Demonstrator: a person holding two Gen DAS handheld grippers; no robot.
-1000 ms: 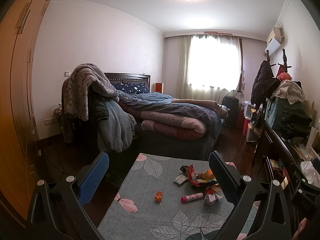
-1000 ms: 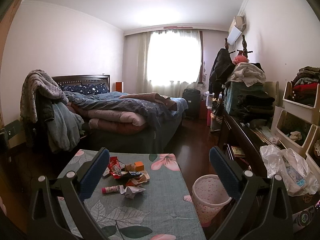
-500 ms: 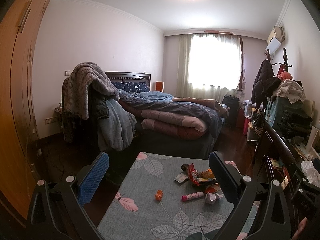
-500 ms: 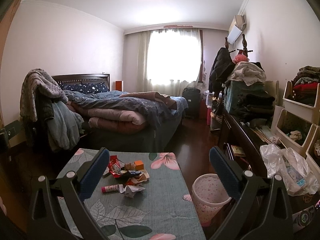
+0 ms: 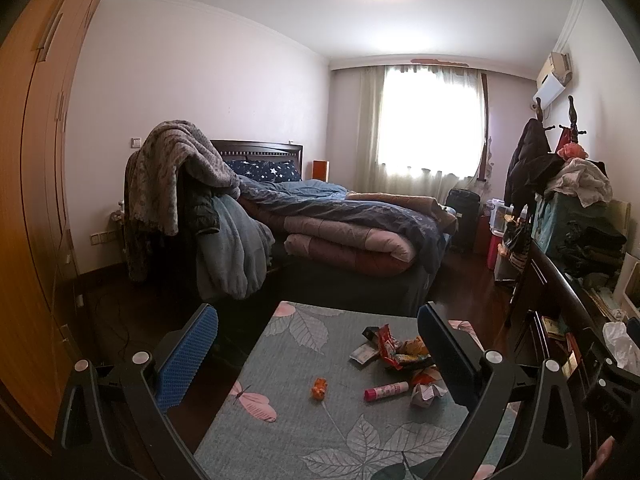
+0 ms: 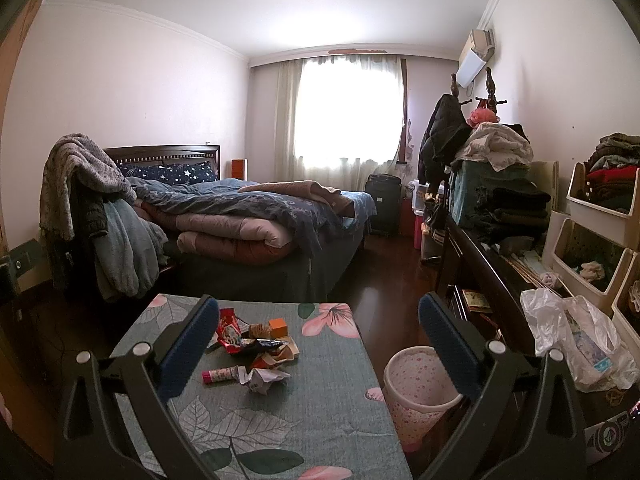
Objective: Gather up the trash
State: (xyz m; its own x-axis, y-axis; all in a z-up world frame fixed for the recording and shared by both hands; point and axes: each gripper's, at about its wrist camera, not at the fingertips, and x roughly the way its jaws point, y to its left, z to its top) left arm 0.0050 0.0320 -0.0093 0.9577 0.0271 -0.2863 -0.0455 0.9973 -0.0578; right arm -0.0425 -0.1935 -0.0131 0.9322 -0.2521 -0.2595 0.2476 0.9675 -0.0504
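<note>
A pile of snack wrappers [image 5: 394, 350] lies on a table with a grey leaf-print cloth [image 5: 304, 432]. Beside it lie a pink tube [image 5: 386, 391], a crumpled white paper [image 5: 428, 394] and a small orange piece [image 5: 319, 388]. The right wrist view shows the wrappers [image 6: 256, 342], the tube [image 6: 220, 375], the paper [image 6: 264, 379] and an orange box [image 6: 279, 326]. A pink-speckled bin [image 6: 418, 388] stands on the floor right of the table. My left gripper [image 5: 316, 356] and right gripper [image 6: 316, 354] are both open and empty, held above the table's near end.
A bed [image 6: 248, 216] with piled quilts stands beyond the table. A dark dresser [image 6: 480, 264] with clothes and a white plastic bag [image 6: 572, 344] runs along the right. A wooden wardrobe [image 5: 36, 160] is on the left. Dark floor [image 6: 392, 280] lies between bed and dresser.
Both views have shifted only slightly; the left gripper has drifted a little. Nothing on the table has moved and both grippers stay open.
</note>
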